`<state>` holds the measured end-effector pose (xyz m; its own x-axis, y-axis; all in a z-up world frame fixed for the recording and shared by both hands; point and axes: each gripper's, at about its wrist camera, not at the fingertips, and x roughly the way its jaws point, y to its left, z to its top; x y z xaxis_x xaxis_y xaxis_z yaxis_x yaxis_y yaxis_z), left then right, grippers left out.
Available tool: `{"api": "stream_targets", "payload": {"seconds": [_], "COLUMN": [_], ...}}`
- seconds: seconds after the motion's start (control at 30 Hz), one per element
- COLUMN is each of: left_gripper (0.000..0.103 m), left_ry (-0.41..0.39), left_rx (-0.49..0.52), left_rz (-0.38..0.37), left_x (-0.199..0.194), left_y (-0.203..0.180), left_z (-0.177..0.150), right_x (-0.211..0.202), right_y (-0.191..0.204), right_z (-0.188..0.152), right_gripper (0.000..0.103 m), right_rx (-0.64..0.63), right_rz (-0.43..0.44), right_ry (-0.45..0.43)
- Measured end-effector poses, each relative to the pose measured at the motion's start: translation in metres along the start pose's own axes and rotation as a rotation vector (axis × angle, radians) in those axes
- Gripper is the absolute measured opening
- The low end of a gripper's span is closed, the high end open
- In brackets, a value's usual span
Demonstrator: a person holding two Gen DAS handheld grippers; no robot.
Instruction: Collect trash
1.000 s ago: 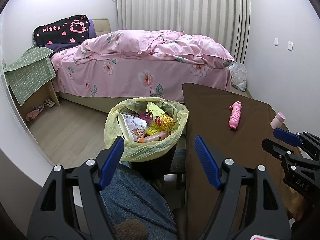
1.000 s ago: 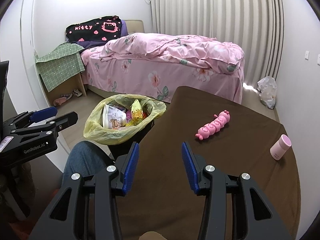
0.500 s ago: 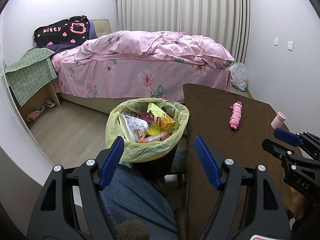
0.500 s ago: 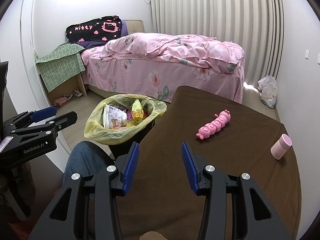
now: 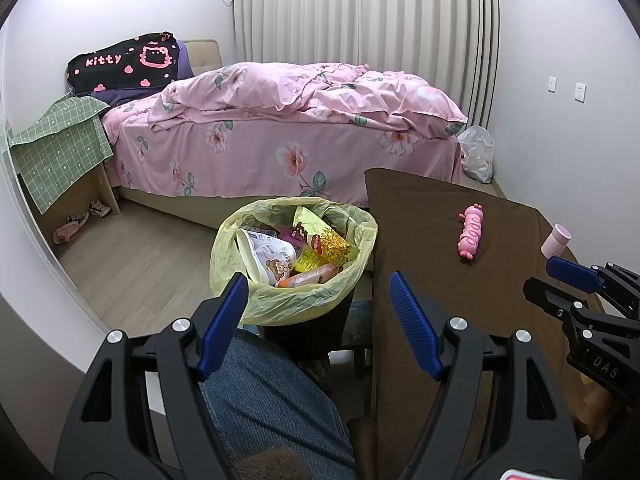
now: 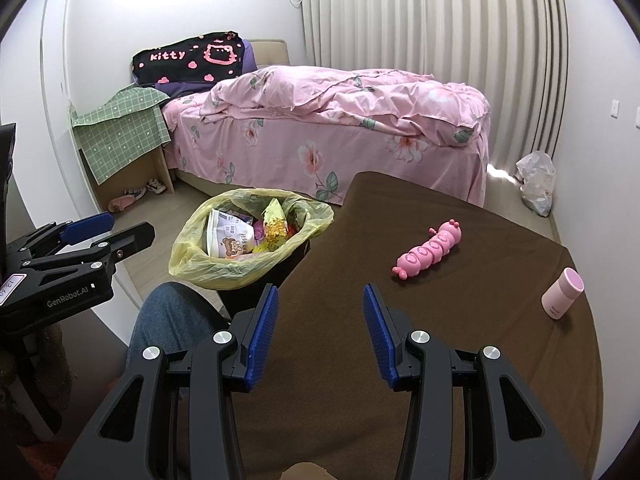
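- Centre of frame: trash bin (image 5: 294, 256) w/ yellow liner, stuffed w/ wrappers, so mostly done imo
- left gripper (image 5: 316, 320) & right gripper (image 6: 317, 330) both spread apart, holding nothing
- pink toy (image 6: 430, 249) + cup (image 6: 562, 294) on table (image 6: 360, 360), prob not trash

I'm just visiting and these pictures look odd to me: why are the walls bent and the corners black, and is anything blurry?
Both wrist views are fisheye: the curtain bows and the corners go black. In the left wrist view the left hand-held gripper looms large but sharp. In the right wrist view light glares on the wall, and the table shows only soft shadows.
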<state>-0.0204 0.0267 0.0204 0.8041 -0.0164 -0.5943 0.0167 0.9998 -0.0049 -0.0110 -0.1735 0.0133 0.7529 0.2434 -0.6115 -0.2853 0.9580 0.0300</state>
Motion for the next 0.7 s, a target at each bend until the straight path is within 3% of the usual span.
{"api": "stream_targets", "payload": {"seconds": [0.53,0.63,0.7], "left_gripper": [0.069,0.069,0.069], "left_ry": [0.006,0.037,0.085], "left_rx": [-0.006,0.002,-0.017], "left_rz": [-0.014,-0.042,-0.1], "left_x": [0.003,0.011,0.021], "left_y": [0.004,-0.004,-0.009], "left_z": [0.0,-0.002,-0.003], "right_x": [0.001,0.003,0.006], "right_y": [0.006,0.003,0.0], "right_z": [0.001,0.0,-0.004], "right_gripper": [0.042,0.042,0.042], "right_rx": [-0.007,-0.003,-0.002], "right_rz": [-0.004,-0.005,-0.005], "right_ry": [0.007,0.023,0.042]}}
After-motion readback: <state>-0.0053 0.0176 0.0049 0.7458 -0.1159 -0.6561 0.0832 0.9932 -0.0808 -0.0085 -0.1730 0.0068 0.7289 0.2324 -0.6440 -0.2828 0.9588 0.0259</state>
